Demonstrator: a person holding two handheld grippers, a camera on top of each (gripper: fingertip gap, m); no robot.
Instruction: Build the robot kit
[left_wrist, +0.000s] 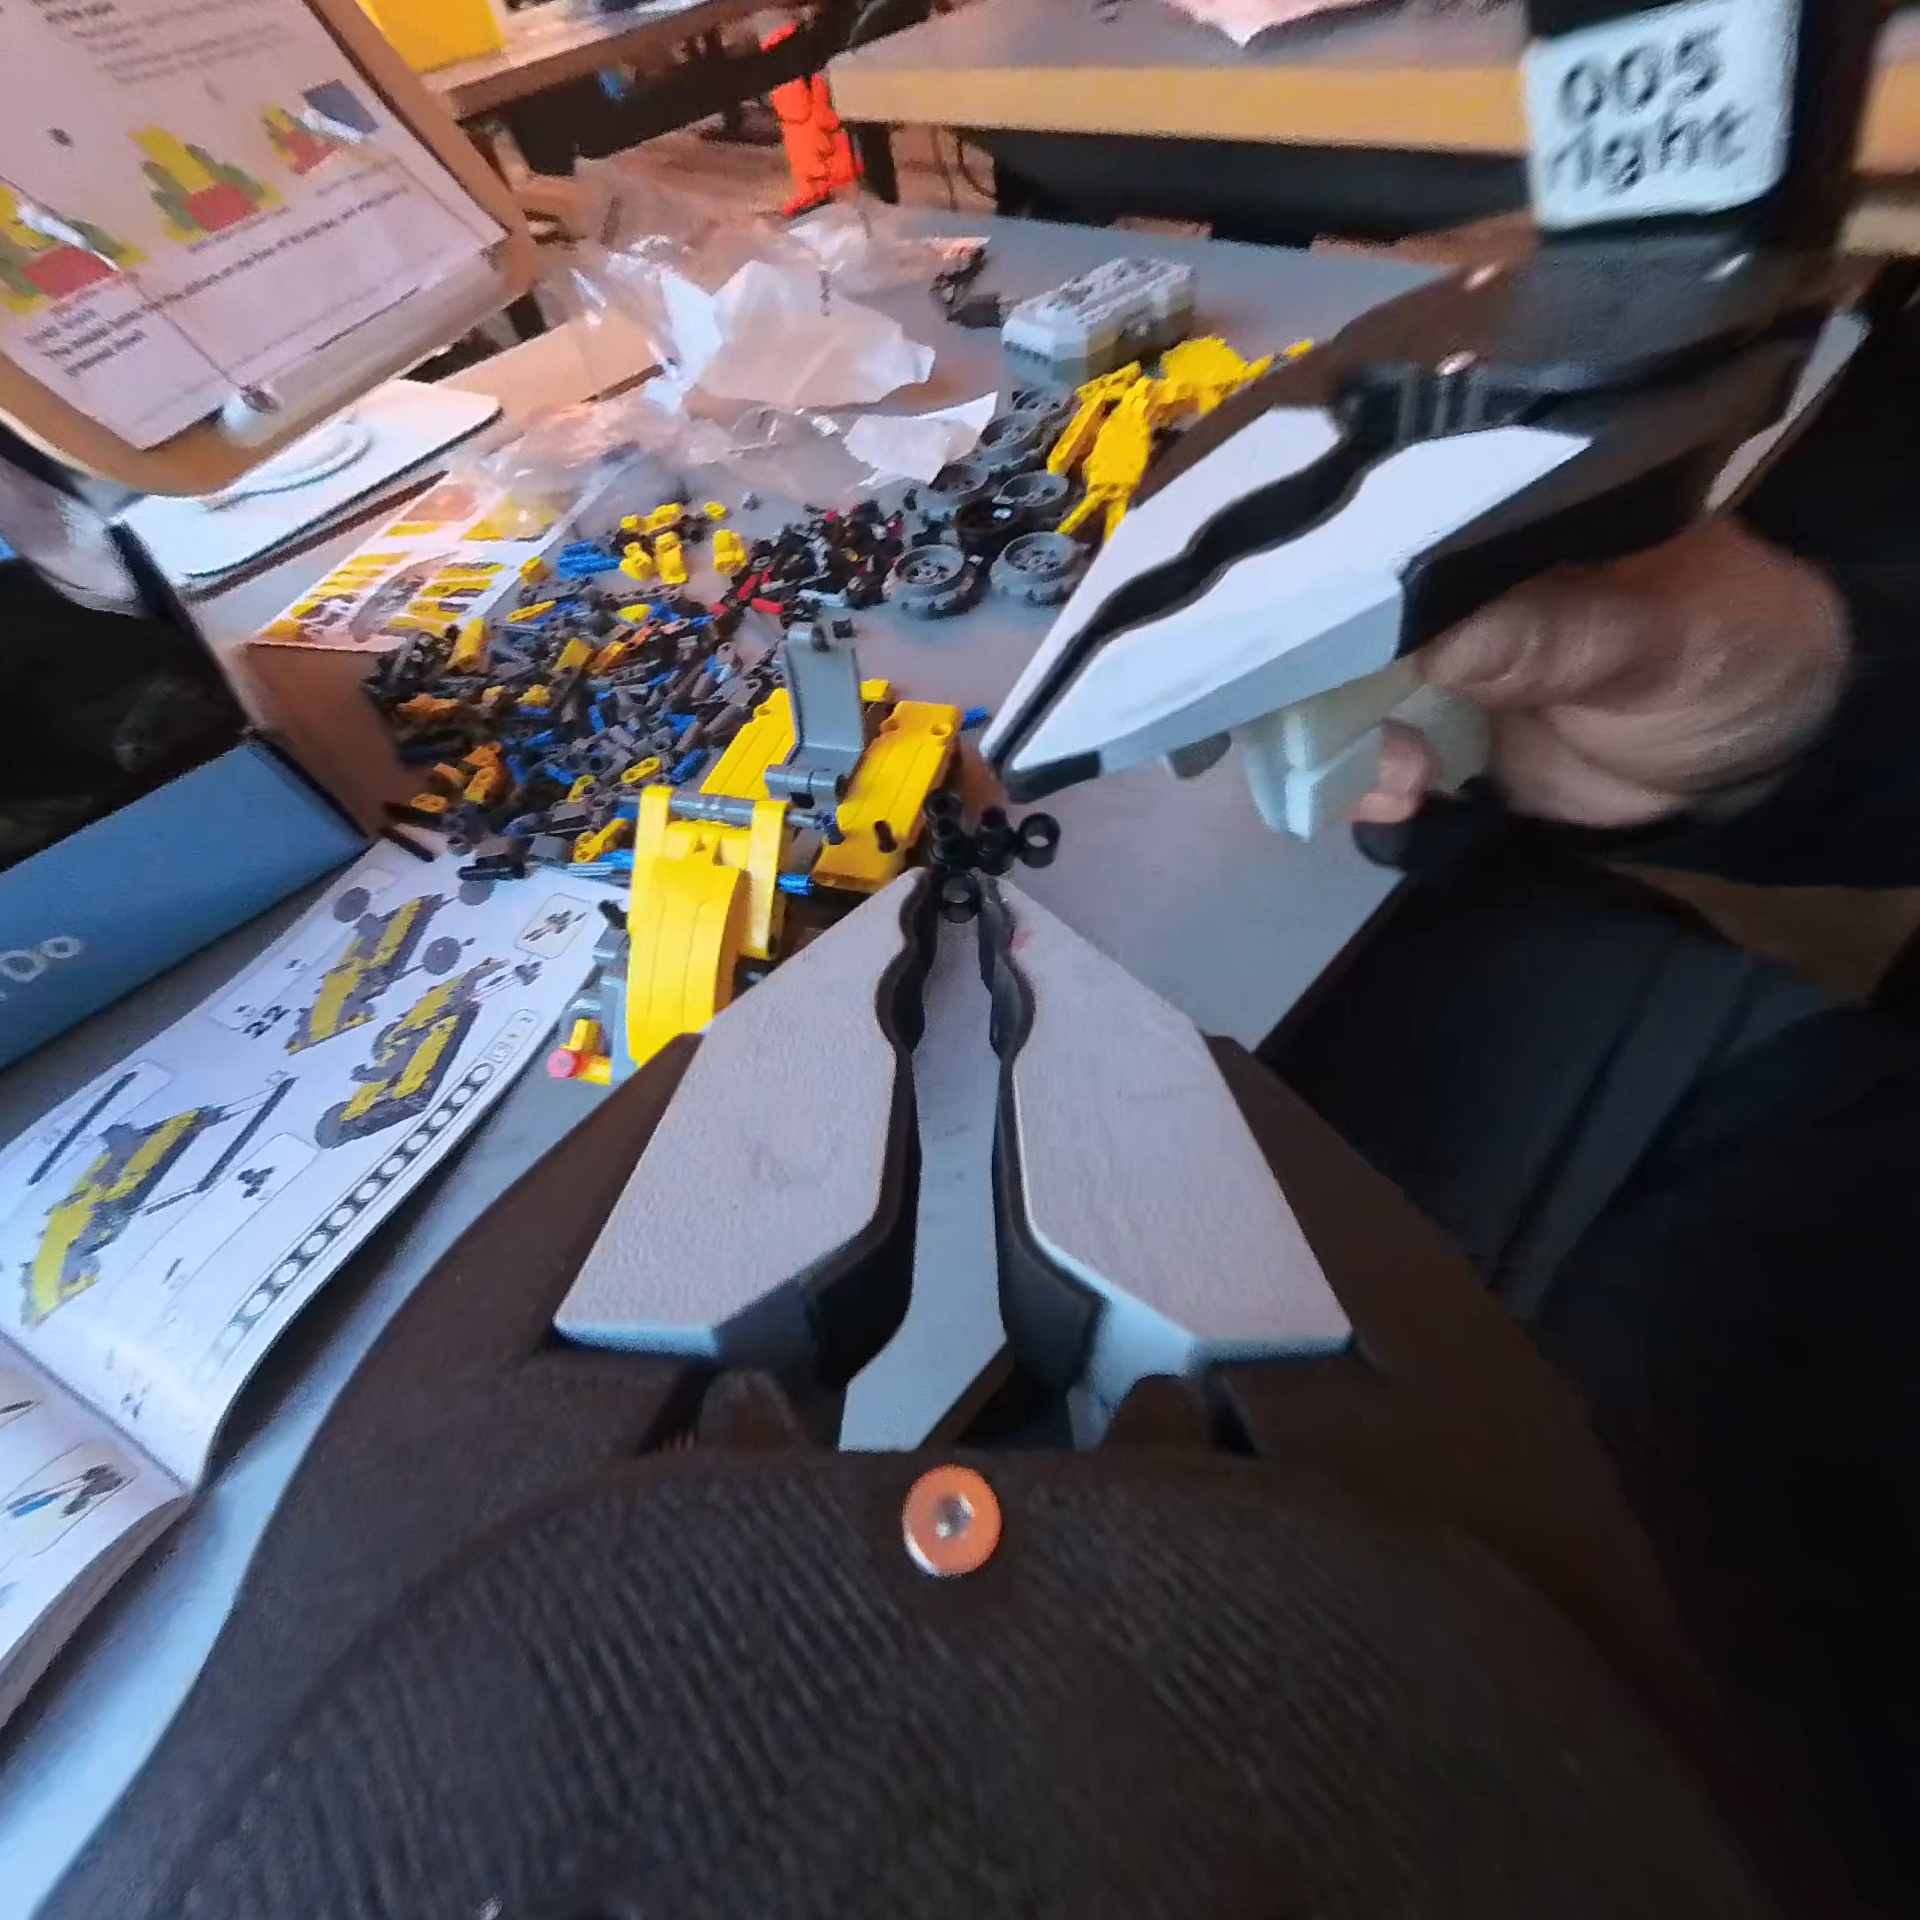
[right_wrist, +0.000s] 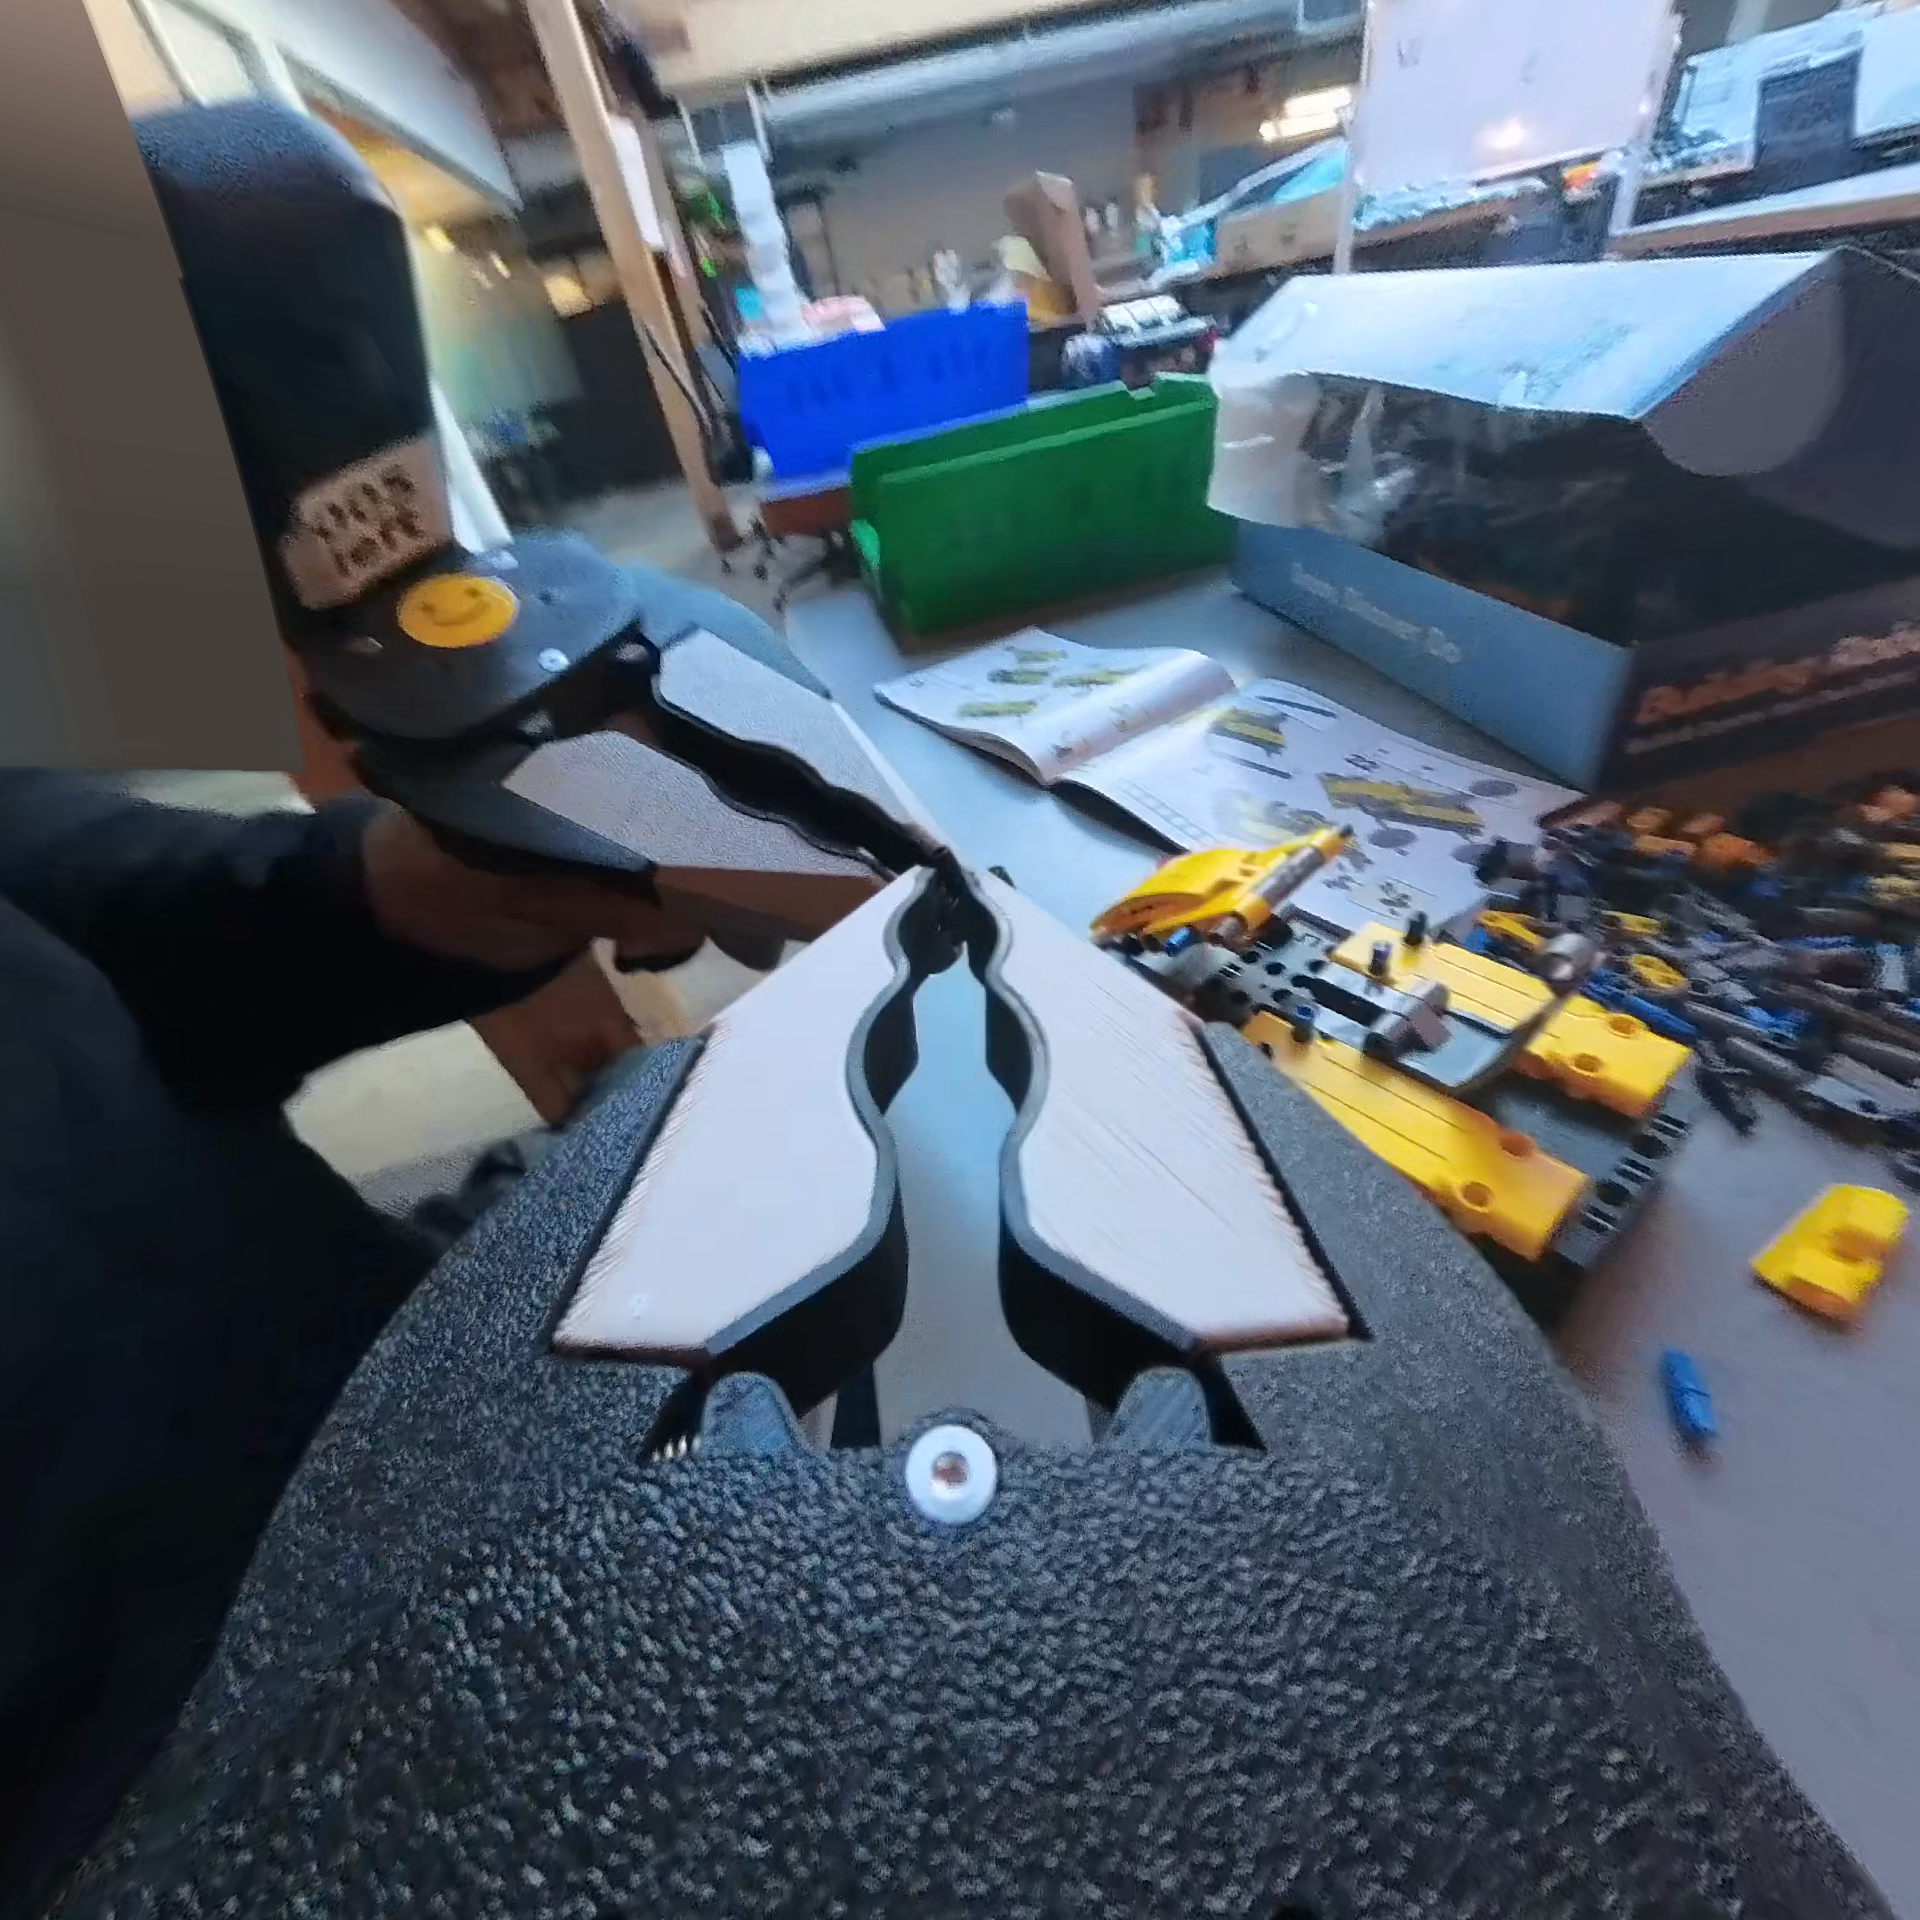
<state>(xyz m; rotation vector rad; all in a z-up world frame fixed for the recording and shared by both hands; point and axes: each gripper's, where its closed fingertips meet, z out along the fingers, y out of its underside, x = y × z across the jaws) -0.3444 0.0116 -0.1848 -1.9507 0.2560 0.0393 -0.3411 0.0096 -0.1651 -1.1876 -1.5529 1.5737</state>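
Left gripper is clamped on a small black plastic connector piece with round holes. Right gripper has its tips pinched together right against that piece. Just beyond sits a half-built yellow brick vehicle, then the open instruction booklet on the grey table.

We see the model on the worktop, the booklet left of it, loose parts behind.
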